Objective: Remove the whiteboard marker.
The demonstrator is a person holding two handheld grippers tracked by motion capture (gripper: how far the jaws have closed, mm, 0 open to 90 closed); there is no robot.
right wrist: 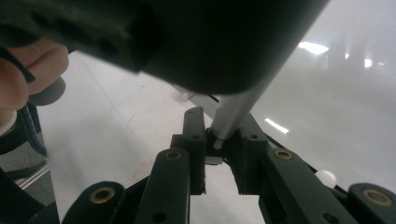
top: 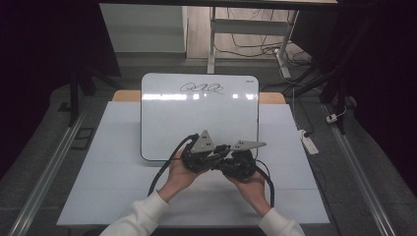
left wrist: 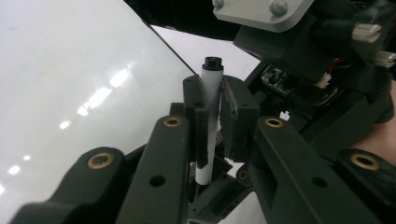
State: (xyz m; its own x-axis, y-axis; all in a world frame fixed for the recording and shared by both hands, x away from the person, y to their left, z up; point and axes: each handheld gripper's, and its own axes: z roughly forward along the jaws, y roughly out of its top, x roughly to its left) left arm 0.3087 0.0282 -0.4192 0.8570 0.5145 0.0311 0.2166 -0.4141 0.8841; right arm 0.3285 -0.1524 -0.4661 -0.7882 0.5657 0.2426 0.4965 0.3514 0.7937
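High view: at lower centre of the frame, a person's two hands bring the left gripper (top: 212, 158) and right gripper (top: 227, 158) together, nose to nose, just in front of the near edge of a whiteboard (top: 162, 118). The whiteboard lies flat on a pale table (top: 108, 182) and carries a scribble (top: 201, 88) near its far edge.

Left gripper view: the jaws are clamped on a white marker (left wrist: 209, 107), which stands upright at centre frame, its dark end uppermost.

Right gripper view: the jaws are drawn close around the lower end of the marker (right wrist: 233, 112), a pale shaft slanting down from upper centre; whether they pinch the marker itself or a cap on it cannot be told.

Handling, as a judgement: the marker is light, stiff and smooth-walled, so it may slip or twist under a loose grip. The mid-barrel hold of the left gripper looks secure; any pull along the shaft is best taken squarely at the end.
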